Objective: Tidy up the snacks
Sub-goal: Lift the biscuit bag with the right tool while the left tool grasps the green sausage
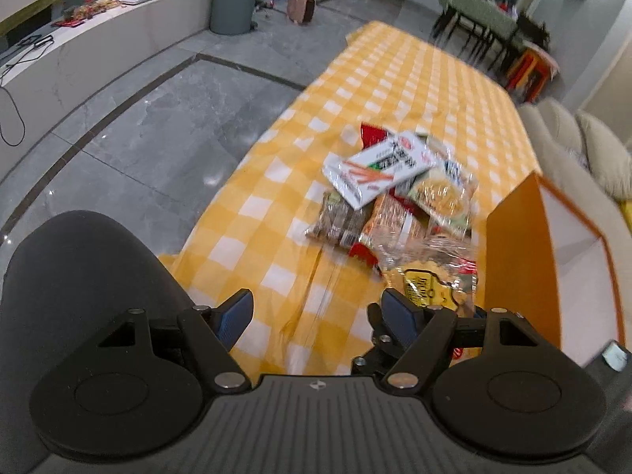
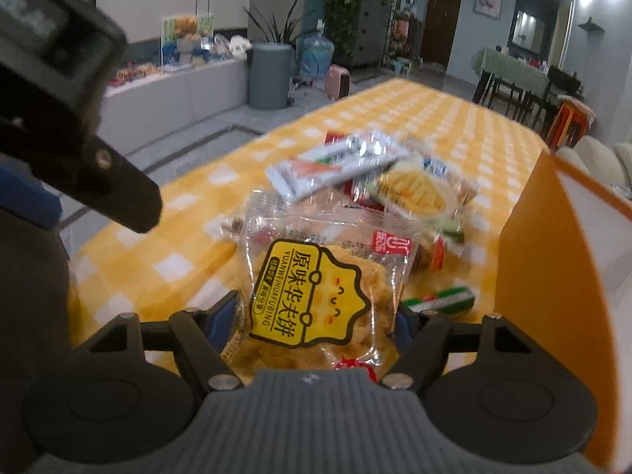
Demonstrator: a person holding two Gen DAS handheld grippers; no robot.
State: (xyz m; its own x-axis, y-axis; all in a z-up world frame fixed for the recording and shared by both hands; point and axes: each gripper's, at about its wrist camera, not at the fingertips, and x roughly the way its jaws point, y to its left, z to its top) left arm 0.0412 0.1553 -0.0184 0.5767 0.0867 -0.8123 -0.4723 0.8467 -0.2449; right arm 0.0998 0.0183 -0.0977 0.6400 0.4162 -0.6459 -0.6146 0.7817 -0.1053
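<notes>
Right tongs (image 2: 318,322) grip the waffle packet (image 2: 316,296).

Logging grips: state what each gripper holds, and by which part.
The right gripper grips the waffle packet by its two side edges, near its lower end. The left gripper is open, holding nothing.

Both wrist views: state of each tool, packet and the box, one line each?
right tool: shut on the waffle packet.
waffle packet: clear wrapper with yellow label, gripped between the pads, tilted.
left tool: open, nothing between the pads.
snack pile: unsorted, packets overlapping on the checked tablecloth.
orange box: upright, open; contents hidden.
green striped packet: lying flat beside the box.
</notes>
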